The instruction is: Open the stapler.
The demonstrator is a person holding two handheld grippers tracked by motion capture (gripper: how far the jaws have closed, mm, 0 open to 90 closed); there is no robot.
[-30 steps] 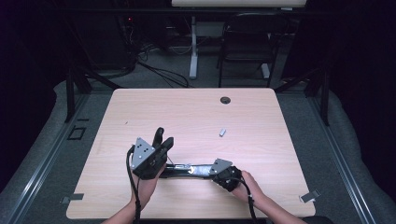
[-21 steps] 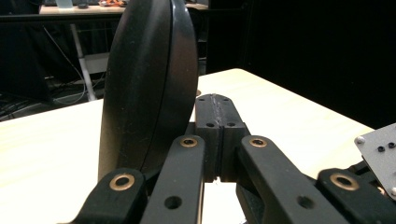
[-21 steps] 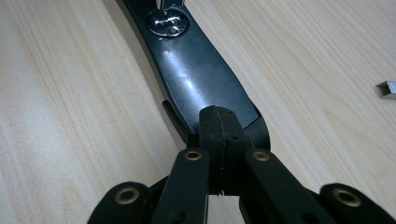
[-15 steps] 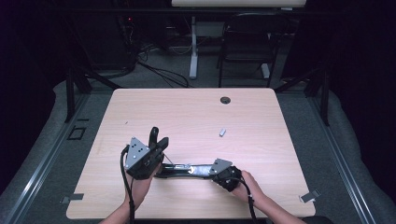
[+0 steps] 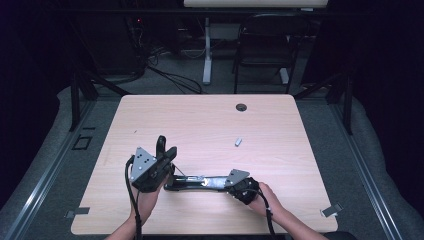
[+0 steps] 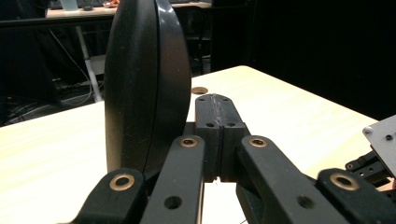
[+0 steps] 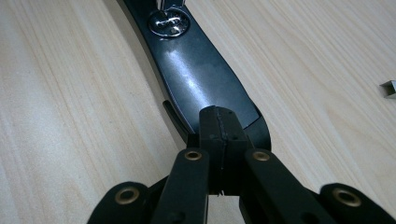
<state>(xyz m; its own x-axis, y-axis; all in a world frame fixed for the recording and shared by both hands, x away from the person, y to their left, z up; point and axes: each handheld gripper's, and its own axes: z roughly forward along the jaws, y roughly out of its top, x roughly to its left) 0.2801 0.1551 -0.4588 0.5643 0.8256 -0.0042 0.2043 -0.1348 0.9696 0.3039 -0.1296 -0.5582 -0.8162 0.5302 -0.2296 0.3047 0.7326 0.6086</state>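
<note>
**Two Shut Grippers Open a Stapler**

A long black stapler (image 5: 200, 181) lies flat on the wooden table (image 5: 200, 120), near the person's edge. It sits between the two grippers.

The right gripper (image 5: 221, 182) has its jaws squeezed shut. Nothing is between them. In the right gripper view the closed tips (image 7: 219, 116) rest on top of the stapler's wide black end (image 7: 196, 84). I think this is to pin the stapler down so it cannot slide or tip.

The left gripper (image 5: 169, 153) is at the other end. Its jaws are shut too, with nothing pinched between them. In the left gripper view a rounded black lid (image 6: 144, 84) stands straight up, just beside the closed tips (image 6: 217, 105). It looks like the stapler's top part, swung up. The shut jaws seem to work like one stiff finger here, propping the lid so it does not drop back. I cannot tell for sure if they touch it.

A small grey strip of staples (image 5: 238, 141) lies by itself farther out on the table, well apart from the stapler. It also shows at the edge of the right gripper view (image 7: 387, 88). It is probably waiting to go inside, which is why the lid is up. A round hole (image 5: 241, 107) sits near the table's far edge.
</note>
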